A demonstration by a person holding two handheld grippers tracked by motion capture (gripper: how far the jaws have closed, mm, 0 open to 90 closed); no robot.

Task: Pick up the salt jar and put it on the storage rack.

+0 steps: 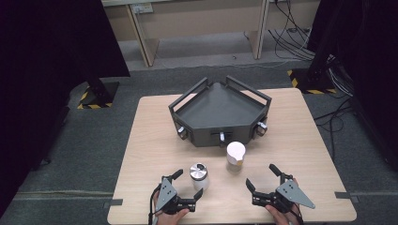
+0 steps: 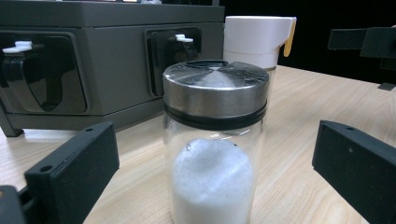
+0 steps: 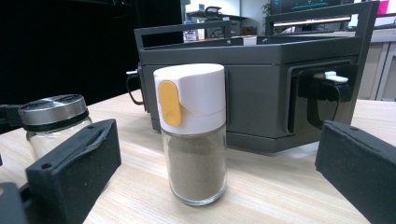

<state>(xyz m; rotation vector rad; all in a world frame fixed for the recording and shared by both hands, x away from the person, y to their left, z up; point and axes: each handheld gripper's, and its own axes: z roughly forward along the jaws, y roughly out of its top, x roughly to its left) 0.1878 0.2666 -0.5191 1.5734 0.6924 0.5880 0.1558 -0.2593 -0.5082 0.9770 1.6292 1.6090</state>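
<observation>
Directly ahead of your two jars stands the dark grey tray [image 1: 220, 112], its front wall just behind the white-capped pepper jar [image 1: 235, 156]. Your left gripper [image 1: 187, 183] is spread wide around the steel-lidded salt jar [image 1: 199, 175] without touching it; your right gripper [image 1: 260, 177] is spread too, with the pepper jar ahead of it. Everything rests on a pale wooden table [image 1: 150, 136] over grey carpet, with cables [image 1: 291, 37] along the far floor.

salt jar [image 1: 199, 175] left of pepper jar [image 1: 235, 156], both before the tray [image 1: 218, 112] on the table [image 1: 145, 140].
</observation>
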